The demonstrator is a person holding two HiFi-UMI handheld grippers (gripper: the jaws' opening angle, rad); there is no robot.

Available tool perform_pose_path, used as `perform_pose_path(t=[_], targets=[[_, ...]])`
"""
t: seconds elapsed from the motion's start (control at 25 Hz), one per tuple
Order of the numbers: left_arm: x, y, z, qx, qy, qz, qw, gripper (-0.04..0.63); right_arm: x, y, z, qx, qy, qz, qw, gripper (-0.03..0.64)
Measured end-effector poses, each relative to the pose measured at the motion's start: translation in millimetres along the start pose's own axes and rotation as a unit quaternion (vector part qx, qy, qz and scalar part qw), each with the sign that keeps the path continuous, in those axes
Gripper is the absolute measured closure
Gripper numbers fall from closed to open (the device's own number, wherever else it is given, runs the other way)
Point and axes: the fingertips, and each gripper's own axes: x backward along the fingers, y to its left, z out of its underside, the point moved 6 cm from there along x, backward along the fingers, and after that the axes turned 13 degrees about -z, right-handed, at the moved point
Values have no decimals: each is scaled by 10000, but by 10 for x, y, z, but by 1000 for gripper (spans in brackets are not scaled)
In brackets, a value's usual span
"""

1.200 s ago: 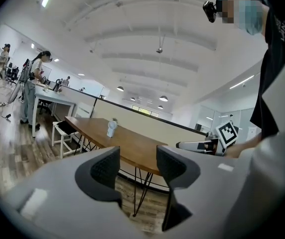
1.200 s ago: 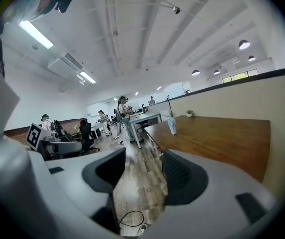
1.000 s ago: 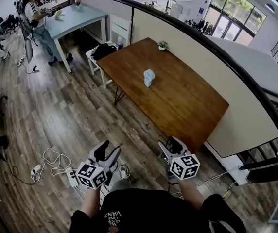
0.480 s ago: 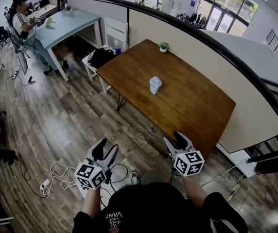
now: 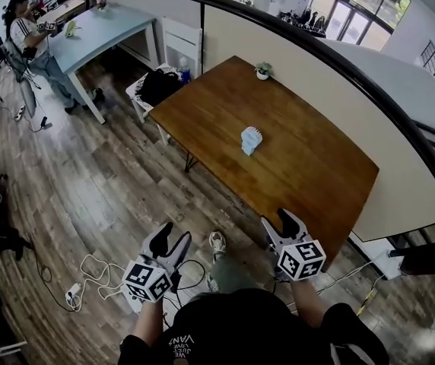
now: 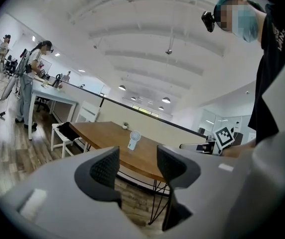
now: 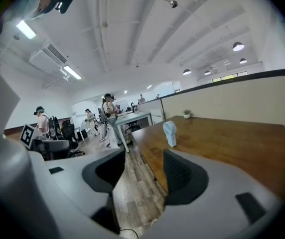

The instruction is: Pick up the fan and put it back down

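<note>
A small pale blue fan [image 5: 251, 139] stands upright near the middle of the brown wooden table [image 5: 309, 173]. It also shows far ahead in the left gripper view, fan [image 6: 134, 139], and in the right gripper view, fan [image 7: 170, 132]. My left gripper [image 5: 170, 242] hangs over the floor, short of the table's near edge, its jaws open and empty. My right gripper [image 5: 280, 224] is at the table's near edge, also open with nothing between its fingers. Both are well short of the fan.
A small potted plant [image 5: 262, 70] sits at the table's far end. A white stool with a black bag [image 5: 157, 86] stands at the table's left. Cables and a power strip [image 5: 73, 293] lie on the wooden floor. A person [image 5: 31, 40] works at a light blue table [image 5: 107, 29].
Both grippers have moved forward toward the table; the right one has reached its near edge. The fan has not moved. Jaws stay open.
</note>
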Motion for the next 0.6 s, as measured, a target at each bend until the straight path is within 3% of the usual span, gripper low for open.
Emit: perform_pose_path(t=[0.32, 0.6], targets=[[-765, 233, -324, -252, 177, 152, 9994, 368, -469, -443, -264, -18, -22, 80, 10000, 408], [-1573, 186, -599, -695, 414, 742, 9940, 344, -713, -885, -474, -123, -222, 297, 9992, 408]])
